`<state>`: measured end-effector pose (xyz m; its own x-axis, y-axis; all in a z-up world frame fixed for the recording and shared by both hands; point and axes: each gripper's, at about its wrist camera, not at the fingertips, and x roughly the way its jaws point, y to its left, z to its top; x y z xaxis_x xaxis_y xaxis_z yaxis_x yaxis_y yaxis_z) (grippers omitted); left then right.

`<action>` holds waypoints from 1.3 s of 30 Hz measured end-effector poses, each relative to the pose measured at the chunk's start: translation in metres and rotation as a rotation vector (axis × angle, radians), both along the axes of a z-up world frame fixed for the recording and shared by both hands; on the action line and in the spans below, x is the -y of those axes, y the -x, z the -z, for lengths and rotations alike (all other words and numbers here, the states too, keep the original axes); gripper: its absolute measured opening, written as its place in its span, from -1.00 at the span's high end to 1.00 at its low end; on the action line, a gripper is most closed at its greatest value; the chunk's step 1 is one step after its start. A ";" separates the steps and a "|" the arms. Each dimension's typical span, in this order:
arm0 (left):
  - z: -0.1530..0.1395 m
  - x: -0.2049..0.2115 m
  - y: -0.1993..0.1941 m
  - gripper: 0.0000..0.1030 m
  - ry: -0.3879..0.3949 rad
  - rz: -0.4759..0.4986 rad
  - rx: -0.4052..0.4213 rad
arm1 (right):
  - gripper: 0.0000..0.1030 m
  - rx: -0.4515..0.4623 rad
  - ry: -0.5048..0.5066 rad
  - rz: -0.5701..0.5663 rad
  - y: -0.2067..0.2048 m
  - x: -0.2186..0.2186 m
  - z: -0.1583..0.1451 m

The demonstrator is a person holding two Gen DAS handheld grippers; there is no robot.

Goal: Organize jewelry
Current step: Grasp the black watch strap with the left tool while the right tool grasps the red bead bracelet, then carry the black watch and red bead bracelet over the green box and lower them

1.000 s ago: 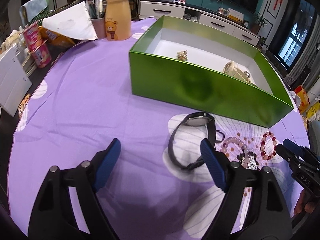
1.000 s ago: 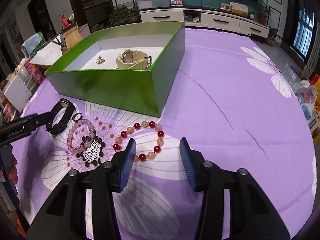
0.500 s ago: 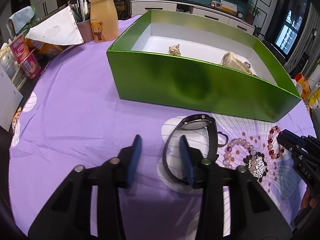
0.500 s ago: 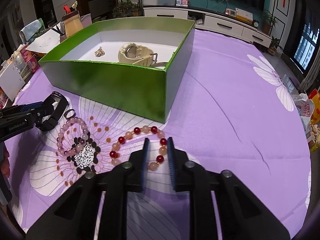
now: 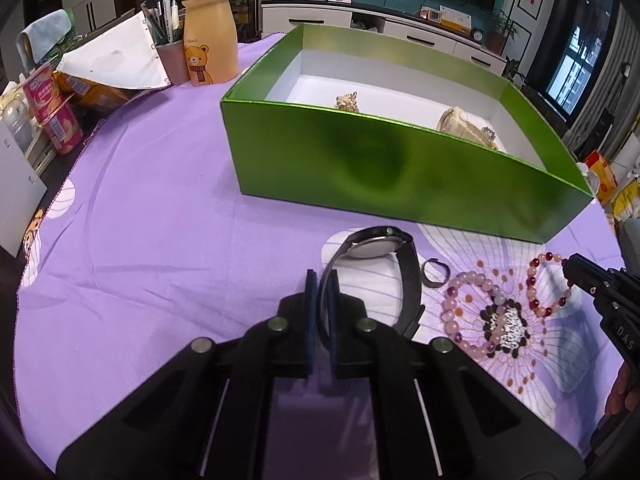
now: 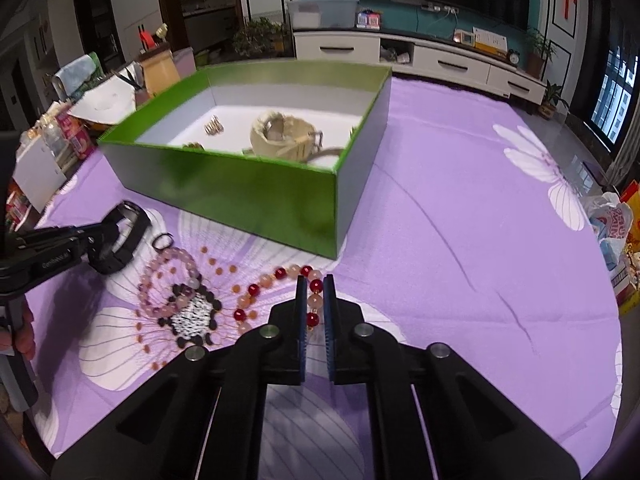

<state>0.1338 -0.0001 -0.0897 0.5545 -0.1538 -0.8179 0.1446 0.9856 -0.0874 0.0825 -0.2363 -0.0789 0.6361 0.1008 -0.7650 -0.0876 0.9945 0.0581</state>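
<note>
On the purple flowered cloth lies a black watch [image 5: 374, 246]. My left gripper [image 5: 321, 284] is shut on its strap, jaws closing tight, and shows from the side in the right wrist view [image 6: 106, 236]. My right gripper [image 6: 314, 292] is shut on a red and peach bead bracelet [image 6: 256, 290], with beads pinched between the blue pads. A pink bead bracelet [image 5: 472, 308] and a small dark ring [image 5: 434, 280] lie between the two. Behind them the green box [image 5: 400, 168] holds a beige watch [image 6: 284, 136] and a small gold piece [image 6: 213, 126].
A bear-printed bottle [image 5: 208, 36], a pen cup, a white sheet [image 5: 116, 58] and red cans [image 5: 56, 116] crowd the far left table edge. A plastic bag [image 6: 612, 220] sits off the right edge. Open purple cloth stretches right of the box.
Both grippers went from wide open to shut: the left one closed on the black watch strap, the right one on the red bead bracelet. Neither hand shifted much.
</note>
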 end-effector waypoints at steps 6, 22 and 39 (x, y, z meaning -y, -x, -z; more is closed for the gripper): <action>-0.020 -0.006 0.014 0.91 0.036 -0.006 0.040 | 0.86 0.064 -0.013 -0.015 0.012 -0.001 -0.024; -0.071 -0.008 0.030 0.91 0.055 0.022 0.133 | 0.86 0.164 -0.012 -0.055 0.028 -0.004 -0.070; -0.102 0.010 -0.020 0.91 0.058 0.057 0.143 | 0.86 0.259 -0.009 -0.079 -0.011 -0.001 -0.119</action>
